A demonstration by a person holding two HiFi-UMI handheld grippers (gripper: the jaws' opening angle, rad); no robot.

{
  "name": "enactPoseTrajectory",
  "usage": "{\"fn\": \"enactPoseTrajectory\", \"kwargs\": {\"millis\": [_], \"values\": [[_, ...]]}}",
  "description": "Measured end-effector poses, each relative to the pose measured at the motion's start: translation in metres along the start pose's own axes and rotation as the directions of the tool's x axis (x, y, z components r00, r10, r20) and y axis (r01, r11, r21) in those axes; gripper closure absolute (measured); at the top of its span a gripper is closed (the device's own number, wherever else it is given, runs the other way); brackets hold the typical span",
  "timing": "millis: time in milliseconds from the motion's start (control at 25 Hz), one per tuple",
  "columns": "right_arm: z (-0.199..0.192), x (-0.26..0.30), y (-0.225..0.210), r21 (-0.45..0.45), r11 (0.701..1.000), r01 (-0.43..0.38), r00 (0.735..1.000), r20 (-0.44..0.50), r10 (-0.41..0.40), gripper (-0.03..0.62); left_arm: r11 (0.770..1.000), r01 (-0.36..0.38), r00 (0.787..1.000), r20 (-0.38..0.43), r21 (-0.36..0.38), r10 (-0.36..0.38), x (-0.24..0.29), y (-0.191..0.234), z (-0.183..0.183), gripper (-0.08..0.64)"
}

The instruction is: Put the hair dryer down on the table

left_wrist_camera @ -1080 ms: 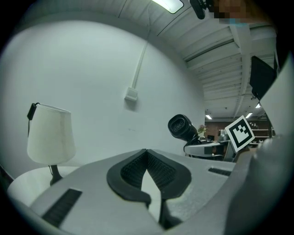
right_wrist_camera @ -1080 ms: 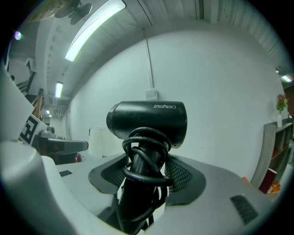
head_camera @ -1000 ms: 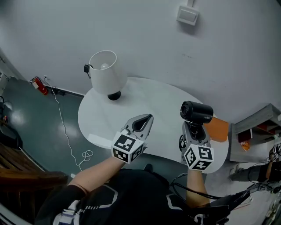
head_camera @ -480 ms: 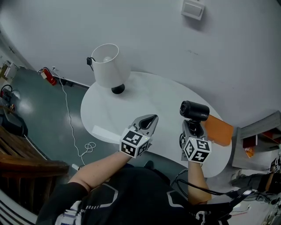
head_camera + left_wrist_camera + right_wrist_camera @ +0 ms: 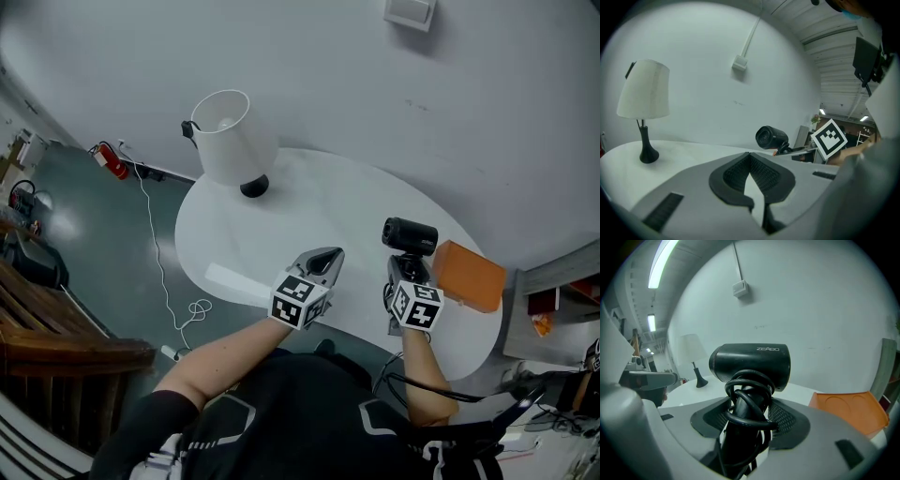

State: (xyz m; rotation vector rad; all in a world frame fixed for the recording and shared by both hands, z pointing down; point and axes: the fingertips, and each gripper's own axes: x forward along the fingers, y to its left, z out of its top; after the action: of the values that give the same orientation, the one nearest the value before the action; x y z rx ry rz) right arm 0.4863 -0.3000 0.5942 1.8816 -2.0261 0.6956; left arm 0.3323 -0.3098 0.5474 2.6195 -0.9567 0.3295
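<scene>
A black hair dryer stands upright, its cord wound round the handle. My right gripper is shut on that handle, over the right part of the round white table. In the right gripper view the barrel points left above the jaws, which clamp the handle and cord. My left gripper hovers beside it over the table's near edge, shut and empty; its tips meet. The left gripper view shows the dryer to the right.
A white lamp on a black base stands at the table's far left. An orange tray lies just right of the dryer. A pale flat strip rests at the near left edge. A cable and red extinguisher are on the floor.
Both grippers have sunk towards the table, the right one still carrying the upright dryer. The grip and the left jaws look unchanged.
</scene>
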Motion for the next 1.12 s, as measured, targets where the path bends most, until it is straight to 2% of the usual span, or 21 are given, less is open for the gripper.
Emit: {"fn": "enactPoseTrajectory", "kwargs": {"millis": [400,800,1120], "values": [[-0.042,0.052,-0.019,0.034,0.999,0.008,0.992,-0.123,-0.004,0.333,0.999,-0.021,0.997,-0.068,-0.025,0.020,0.027,0.010,-0.028,0.554],[-0.062,0.086,-0.034,0.026,1.000,0.012,0.981,-0.196,-0.007,0.333,0.998,-0.059,0.996,-0.076,-0.037,0.056,0.044,0.022,-0.032,0.554],[-0.081,0.102,-0.048,0.051,0.997,0.057,0.964,-0.262,-0.042,0.332,0.996,-0.078,0.993,-0.093,-0.042,0.074,0.043,0.028,-0.037,0.554]]}}
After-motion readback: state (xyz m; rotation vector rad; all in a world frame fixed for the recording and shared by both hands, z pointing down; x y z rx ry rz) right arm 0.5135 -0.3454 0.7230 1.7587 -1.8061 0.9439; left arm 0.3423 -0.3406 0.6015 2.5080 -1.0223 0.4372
